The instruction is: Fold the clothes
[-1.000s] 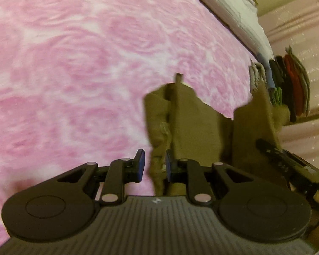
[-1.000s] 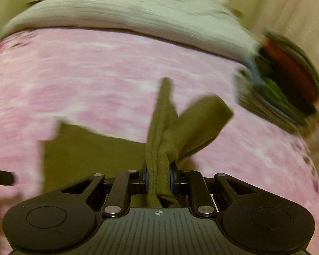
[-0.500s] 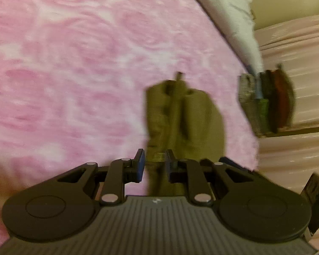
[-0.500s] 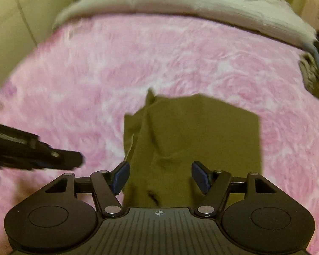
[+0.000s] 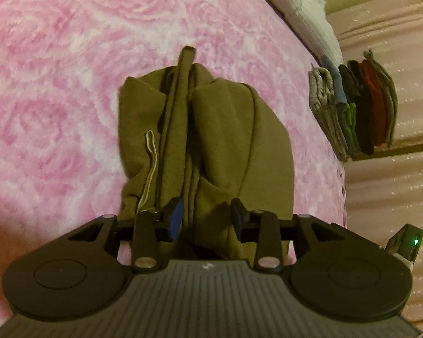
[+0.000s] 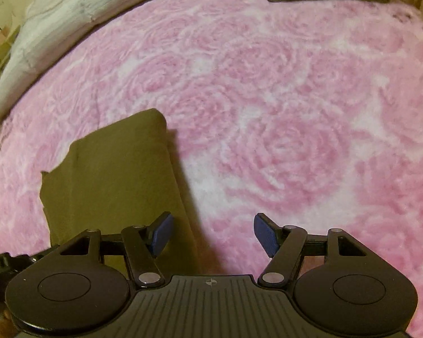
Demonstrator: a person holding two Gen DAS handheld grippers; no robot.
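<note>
On pink bed blanket point(image 5: 56, 90): olive garment point(image 5: 206, 140) folded small, released by right gripper point(image 6: 211, 235); left gripper point(image 5: 207, 219) fingers just loosened around fold. Stacking judged left.

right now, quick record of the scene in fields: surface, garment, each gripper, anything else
surface: pink rose-pattern blanket
garment: olive garment, folded, lying on the blanket
left gripper: open, jaws just been opening, olive fabric between them
right gripper: open wide, nothing between jaws, garment edge beside it
else: stack of folded clothes at the blanket's edge
</note>
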